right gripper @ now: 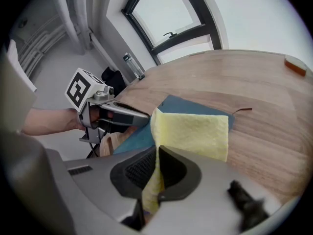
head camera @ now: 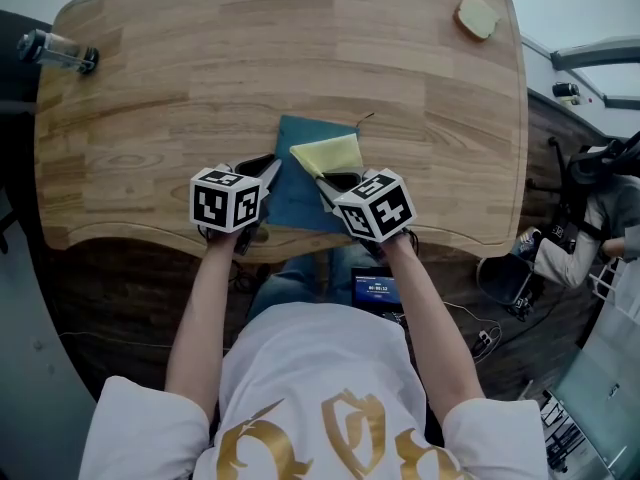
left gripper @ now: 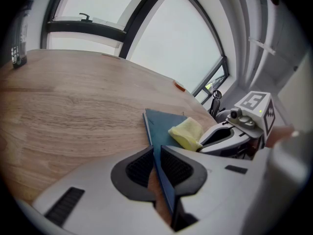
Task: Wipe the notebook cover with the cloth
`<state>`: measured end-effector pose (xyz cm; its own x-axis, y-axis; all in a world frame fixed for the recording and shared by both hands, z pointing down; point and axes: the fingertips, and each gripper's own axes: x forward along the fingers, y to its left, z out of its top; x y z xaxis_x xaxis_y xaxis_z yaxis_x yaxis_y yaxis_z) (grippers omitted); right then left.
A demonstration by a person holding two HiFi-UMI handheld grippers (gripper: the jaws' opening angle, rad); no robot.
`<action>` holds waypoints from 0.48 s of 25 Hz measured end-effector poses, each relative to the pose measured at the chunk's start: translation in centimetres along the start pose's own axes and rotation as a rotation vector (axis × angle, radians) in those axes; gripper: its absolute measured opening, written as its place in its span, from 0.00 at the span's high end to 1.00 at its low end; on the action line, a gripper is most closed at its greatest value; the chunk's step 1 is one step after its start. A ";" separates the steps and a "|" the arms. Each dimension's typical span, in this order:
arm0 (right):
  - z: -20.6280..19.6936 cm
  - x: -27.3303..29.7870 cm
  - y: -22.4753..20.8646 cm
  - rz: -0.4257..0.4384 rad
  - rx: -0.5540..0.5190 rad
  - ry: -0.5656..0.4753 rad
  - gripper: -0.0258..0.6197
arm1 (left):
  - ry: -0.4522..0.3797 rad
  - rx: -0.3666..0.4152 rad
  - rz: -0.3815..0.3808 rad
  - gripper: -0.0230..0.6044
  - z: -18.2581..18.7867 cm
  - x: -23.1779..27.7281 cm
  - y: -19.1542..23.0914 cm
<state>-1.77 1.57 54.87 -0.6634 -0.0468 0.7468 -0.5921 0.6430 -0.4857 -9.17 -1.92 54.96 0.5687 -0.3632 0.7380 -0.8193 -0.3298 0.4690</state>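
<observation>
A dark teal notebook [head camera: 296, 183] lies near the table's front edge, a thin ribbon trailing from its far corner. My left gripper [head camera: 262, 174] is shut on the notebook's left edge [left gripper: 157, 146], the cover pinched between its jaws. A yellow cloth [head camera: 328, 153] rests on the notebook's right part. My right gripper [head camera: 330, 183] is shut on the cloth [right gripper: 191, 131], whose near end runs down between the jaws while the rest spreads flat over the cover [right gripper: 195, 105].
A wooden table [head camera: 220, 68] curves round me. A clear bottle [head camera: 55, 51] lies at the far left, a yellowish sponge [head camera: 477, 14] at the far right corner. Another person [head camera: 590, 228] sits beyond the table's right side.
</observation>
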 end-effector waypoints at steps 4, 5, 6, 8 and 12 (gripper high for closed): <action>-0.4 0.0 0.5 0.028 0.043 -0.011 0.90 | -0.004 -0.002 0.002 0.88 0.2 0.1 -0.1; -0.5 0.0 0.6 0.033 0.047 -0.011 0.90 | -0.004 -0.003 0.001 0.88 0.3 0.2 -0.1; -0.7 0.0 0.8 0.037 0.049 -0.010 0.90 | -0.004 -0.003 0.001 0.89 0.4 0.2 -0.1; -1.1 0.1 1.2 0.047 0.051 -0.003 0.90 | -0.003 -0.002 0.000 0.89 0.4 0.2 -0.1; -1.8 0.3 2.2 0.067 0.045 0.014 0.90 | -0.002 -0.004 -0.002 0.89 0.3 0.2 -0.1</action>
<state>-2.43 4.40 54.81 -0.6955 0.0061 0.7185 -0.5671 0.6093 -0.5542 -8.98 -2.26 54.93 0.5701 -0.3640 0.7365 -0.8187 -0.3270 0.4720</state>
